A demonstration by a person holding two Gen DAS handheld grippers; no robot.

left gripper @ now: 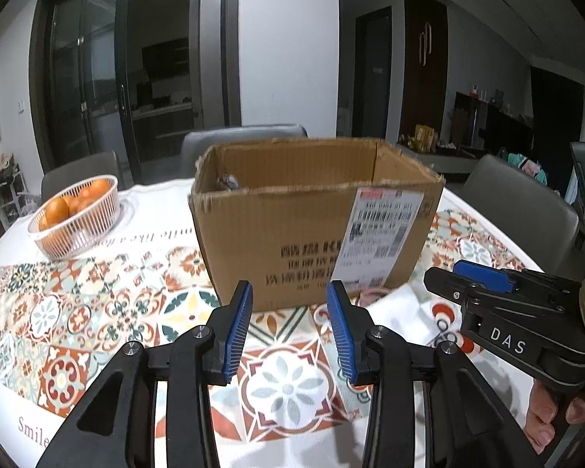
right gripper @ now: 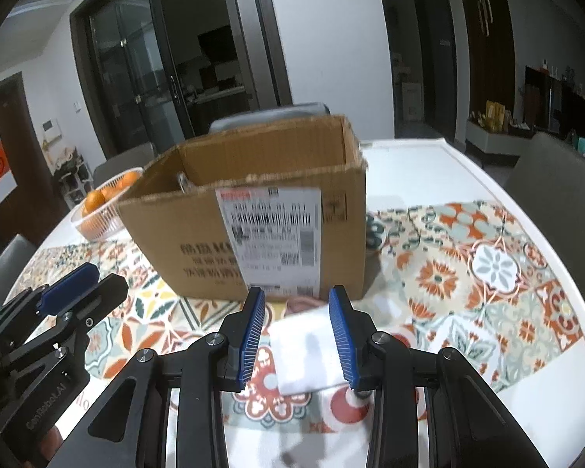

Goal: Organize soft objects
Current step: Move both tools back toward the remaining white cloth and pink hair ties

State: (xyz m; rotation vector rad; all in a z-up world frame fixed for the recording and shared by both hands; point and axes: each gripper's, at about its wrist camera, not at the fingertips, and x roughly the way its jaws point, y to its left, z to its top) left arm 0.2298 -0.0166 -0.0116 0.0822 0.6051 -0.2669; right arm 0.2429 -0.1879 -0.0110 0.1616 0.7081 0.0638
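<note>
Cardboard box (left gripper: pixel 312 210) is sitting open-topped in the middle of the patterned tablecloth (left gripper: pixel 97 304), with something greyish peeking out inside near its back left corner, too small to tell what it is. A white folded cloth (right gripper: pixel 306 347) is lying on the table just in front of the box, with a pinkish bit showing beside it at the box's foot. The right gripper (right gripper: pixel 296 335) is hovering right over that cloth, jaws partly open, and the cloth is sitting between the blue pads but nothing's being squeezed as far as I can see. The left gripper (left gripper: pixel 290 331) is also partly open with nothing in it, just tablecloth showing through the gap. A basket of oranges (left gripper: pixel 76 214) is off to the side. So I'm guessing we're at the reach-for-the-cloth step; next bit is probably lowering the right one, pinching the cloth, then lifting it over the box rim
</note>
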